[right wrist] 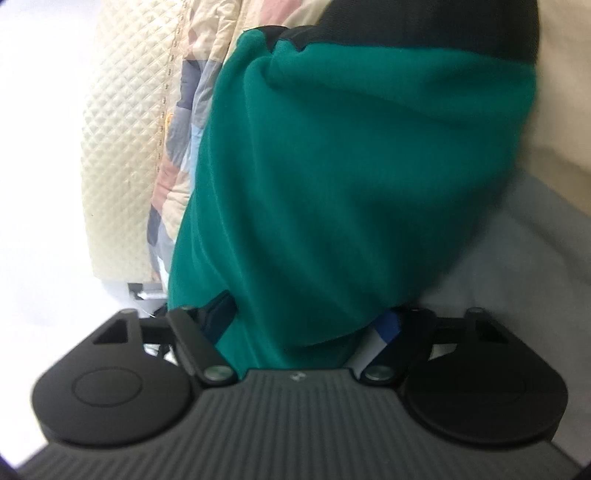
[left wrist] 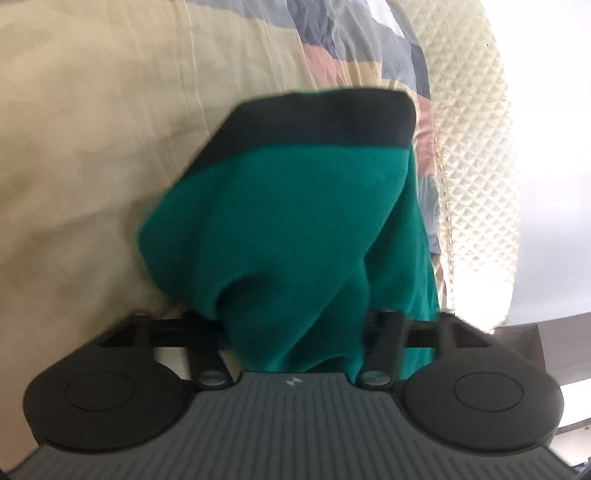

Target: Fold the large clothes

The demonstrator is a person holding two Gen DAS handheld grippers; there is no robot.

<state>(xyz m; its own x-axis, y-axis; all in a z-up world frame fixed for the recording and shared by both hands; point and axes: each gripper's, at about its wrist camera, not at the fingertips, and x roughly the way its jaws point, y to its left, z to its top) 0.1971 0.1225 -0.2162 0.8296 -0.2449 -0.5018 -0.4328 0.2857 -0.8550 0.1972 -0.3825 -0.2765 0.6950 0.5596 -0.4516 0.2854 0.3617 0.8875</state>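
Note:
A large green garment [left wrist: 288,221] with a dark band [left wrist: 317,118] along its far edge hangs from both grippers over the bed. My left gripper [left wrist: 295,332] is shut on a bunched edge of the green cloth, which hides the fingertips. In the right wrist view the same green garment [right wrist: 351,184] fills the middle, its dark band [right wrist: 424,26] at the top. My right gripper [right wrist: 306,332] is shut on the cloth too; its fingertips are buried in folds.
A cream bedsheet [left wrist: 92,166] lies under the garment. A patchwork quilt [left wrist: 351,40] and the quilted mattress side [left wrist: 476,166] run along the bed's edge, also in the right wrist view [right wrist: 122,147]. Dark furniture [left wrist: 554,350] stands at right.

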